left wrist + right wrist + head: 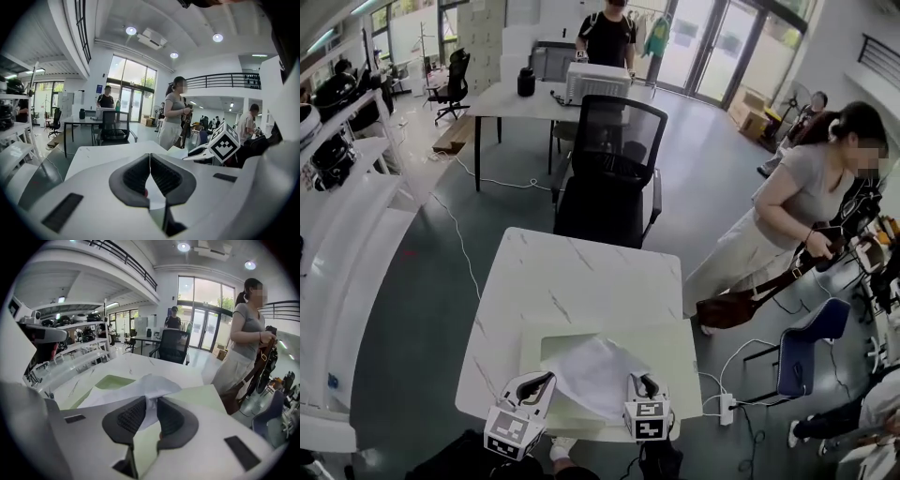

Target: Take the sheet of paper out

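Observation:
A pale green folder [675,339] lies on the near part of the white marble table [572,272]. A crumpled white sheet of paper [595,370] rises out of it. My right gripper [642,382] is shut on the sheet's near right edge; in the right gripper view the paper [136,387] runs up between the dark pads [171,420] above the folder [110,380]. My left gripper [534,382] is at the folder's near left corner. In the left gripper view its jaws [150,157] are shut, with a thin pale edge, apparently the folder's, pinched between them.
A black office chair [614,169] stands at the table's far side. A person [787,206] with a brown bag stands to the right. A power strip [727,408] and cables lie on the floor at right. White shelving [347,234] runs along the left.

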